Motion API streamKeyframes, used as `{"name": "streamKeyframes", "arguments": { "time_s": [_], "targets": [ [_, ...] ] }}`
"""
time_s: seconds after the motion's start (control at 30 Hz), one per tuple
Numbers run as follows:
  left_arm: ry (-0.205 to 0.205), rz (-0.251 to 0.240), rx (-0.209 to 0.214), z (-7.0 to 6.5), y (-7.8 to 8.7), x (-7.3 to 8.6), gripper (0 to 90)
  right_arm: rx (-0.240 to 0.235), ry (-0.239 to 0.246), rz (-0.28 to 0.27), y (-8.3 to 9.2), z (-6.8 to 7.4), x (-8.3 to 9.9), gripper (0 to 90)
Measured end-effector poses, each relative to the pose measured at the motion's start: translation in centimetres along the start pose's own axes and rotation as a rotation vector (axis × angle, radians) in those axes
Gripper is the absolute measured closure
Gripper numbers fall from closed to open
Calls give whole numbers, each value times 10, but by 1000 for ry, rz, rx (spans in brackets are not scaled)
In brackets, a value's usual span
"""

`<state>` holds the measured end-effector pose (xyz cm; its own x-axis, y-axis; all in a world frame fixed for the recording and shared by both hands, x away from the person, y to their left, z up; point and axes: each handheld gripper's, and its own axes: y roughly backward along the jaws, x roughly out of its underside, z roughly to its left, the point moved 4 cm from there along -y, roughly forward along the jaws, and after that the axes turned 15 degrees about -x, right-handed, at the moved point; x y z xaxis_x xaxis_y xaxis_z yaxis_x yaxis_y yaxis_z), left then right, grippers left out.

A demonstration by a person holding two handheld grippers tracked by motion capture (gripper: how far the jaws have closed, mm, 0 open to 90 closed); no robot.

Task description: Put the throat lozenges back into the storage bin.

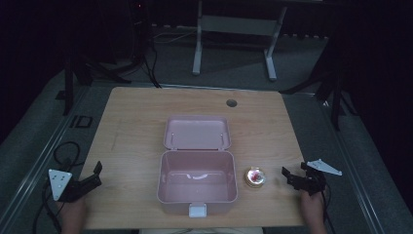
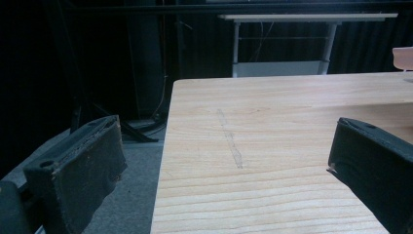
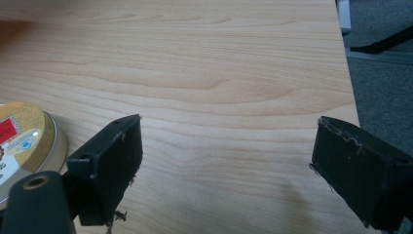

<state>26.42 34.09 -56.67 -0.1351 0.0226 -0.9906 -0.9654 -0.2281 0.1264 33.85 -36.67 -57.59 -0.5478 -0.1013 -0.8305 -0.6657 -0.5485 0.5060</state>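
Sitting just right of the open pink box (image 1: 197,183), the round tin (image 1: 255,177) looks staged for packing inside. The right gripper (image 1: 292,177) waits near it at the bench (image 1: 136,122) edge, jaws spread wide, holding nothing. The left gripper (image 1: 92,178) rests opposite, jaws equally apart, touching nothing.

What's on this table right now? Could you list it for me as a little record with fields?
table: light wood
box: pink box, lid open and laid back, nothing visible inside
small item: round gold tin, just right of the box, apart from it
left gripper: open, at the table's left edge
right gripper: open, right of the tin, holding nothing
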Motion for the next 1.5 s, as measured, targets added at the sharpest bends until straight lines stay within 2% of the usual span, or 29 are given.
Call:
{"name": "streamKeyframes", "arguments": {
  "time_s": [0.13,0.23,0.33,0.4,0.47,0.53,0.6,0.93,1.13,1.17,1.2,1.5],
  "targets": [
    [-6,1,3,-1,0,0,4,4,1,20,-1,-1,0,109],
    [-16,1,7,-1,0,0,4,-15,0,50,-3,-1,1,109],
    [1,3,16,0,0,0,4,-55,12,106,-4,2,2,109],
    [6,2,19,1,0,0,4,-65,24,138,-3,3,2,109],
    [10,4,21,1,-1,0,4,-72,14,188,-3,4,2,109],
    [11,6,24,1,-1,0,4,-75,23,247,-2,5,3,109],
    [12,6,22,1,-1,0,4,-70,46,309,-2,7,3,109],
    [16,6,24,2,-1,0,4,-127,142,589,6,16,0,109],
    [15,8,24,2,-1,0,4,-163,173,736,16,21,-6,109],
    [15,8,24,2,-1,0,4,-163,173,736,16,21,-6,109],
    [17,8,24,2,-1,0,4,-165,180,763,18,22,-7,109],
    [14,10,16,2,-1,0,4,-239,250,1047,24,34,-9,109]
  ]
}}
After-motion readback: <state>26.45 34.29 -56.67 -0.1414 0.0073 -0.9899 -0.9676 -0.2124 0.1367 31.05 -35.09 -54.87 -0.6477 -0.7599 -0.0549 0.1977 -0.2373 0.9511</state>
